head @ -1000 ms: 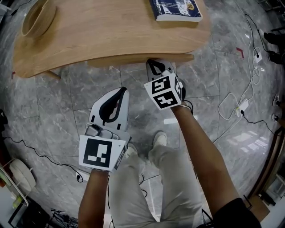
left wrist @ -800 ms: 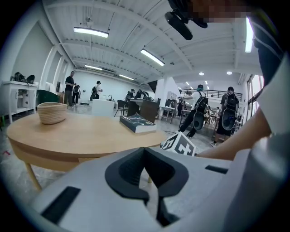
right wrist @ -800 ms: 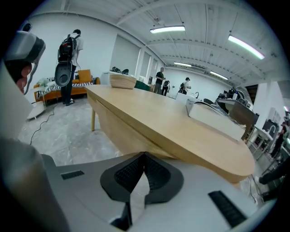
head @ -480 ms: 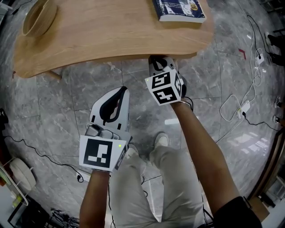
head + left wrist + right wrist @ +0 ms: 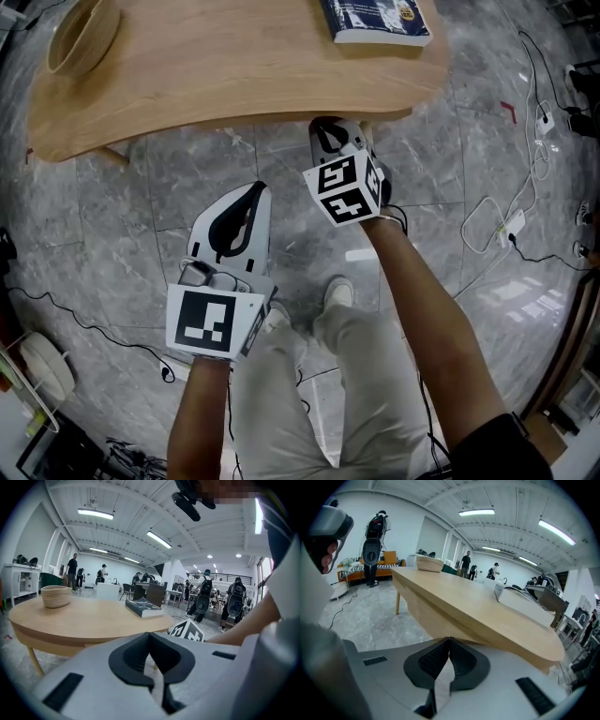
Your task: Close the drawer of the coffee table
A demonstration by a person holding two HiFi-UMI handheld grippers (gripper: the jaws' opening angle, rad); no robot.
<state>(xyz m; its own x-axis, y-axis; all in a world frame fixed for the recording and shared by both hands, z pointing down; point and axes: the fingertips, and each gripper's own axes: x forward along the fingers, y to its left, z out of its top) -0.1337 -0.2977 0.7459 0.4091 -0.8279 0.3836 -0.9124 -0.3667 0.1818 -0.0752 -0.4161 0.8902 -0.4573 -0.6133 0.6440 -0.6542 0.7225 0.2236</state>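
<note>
The light wooden coffee table fills the top of the head view. Its drawer front shows in the right gripper view as a pale band tucked under the tabletop. My right gripper is shut and empty, its tips at the table's front edge just below the top; the right gripper view puts the tips right in front of that band. My left gripper hangs over the floor, well short of the table, also shut on nothing. In its own view the left gripper points at the table.
A woven bowl stands at the table's left end and a dark book lies at its right end. A table leg slants down at the left. White cables and plugs trail on the grey marble floor to the right.
The right gripper nudged toward the table and eased back slightly. The strip of drawer front showing below the tabletop edge has narrowed. The left gripper has not moved.
</note>
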